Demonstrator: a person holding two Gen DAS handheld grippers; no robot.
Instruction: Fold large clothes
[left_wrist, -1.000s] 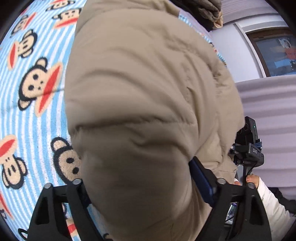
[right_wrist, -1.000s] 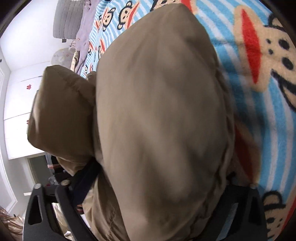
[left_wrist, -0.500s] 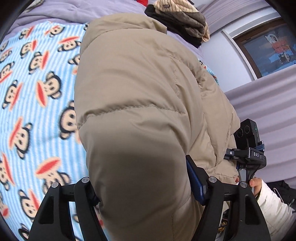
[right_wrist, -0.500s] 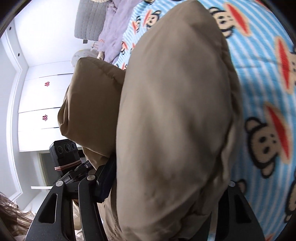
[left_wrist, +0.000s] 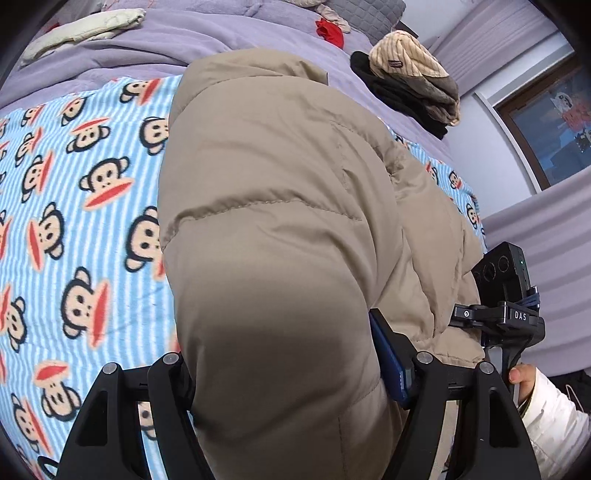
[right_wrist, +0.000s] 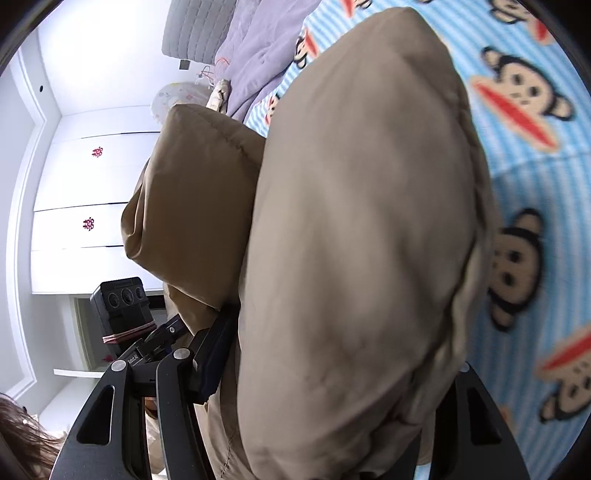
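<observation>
A bulky tan puffer jacket (left_wrist: 280, 206) fills both views; it also shows in the right wrist view (right_wrist: 362, 221). It is lifted over a blue striped monkey-print blanket (left_wrist: 74, 192). My left gripper (left_wrist: 284, 373) is shut on a thick fold of the jacket. My right gripper (right_wrist: 332, 362) is shut on another thick fold of it; its fingertips are hidden by the fabric. The right gripper's body (left_wrist: 506, 295) shows at the jacket's right edge in the left wrist view, and the left gripper's body (right_wrist: 125, 310) shows at the left in the right wrist view.
A purple quilt (left_wrist: 184, 40) lies beyond the blanket with a beige and black pile of clothes (left_wrist: 410, 74), a red item (left_wrist: 328, 31) and a cream garment (left_wrist: 85, 27). White cabinets (right_wrist: 81, 206) stand to the left. A window (left_wrist: 554, 110) is at the right.
Both grippers have pulled back and up with the jacket, so more of the blanket, the purple quilt and the room show around it. Both grips on the jacket have held.
</observation>
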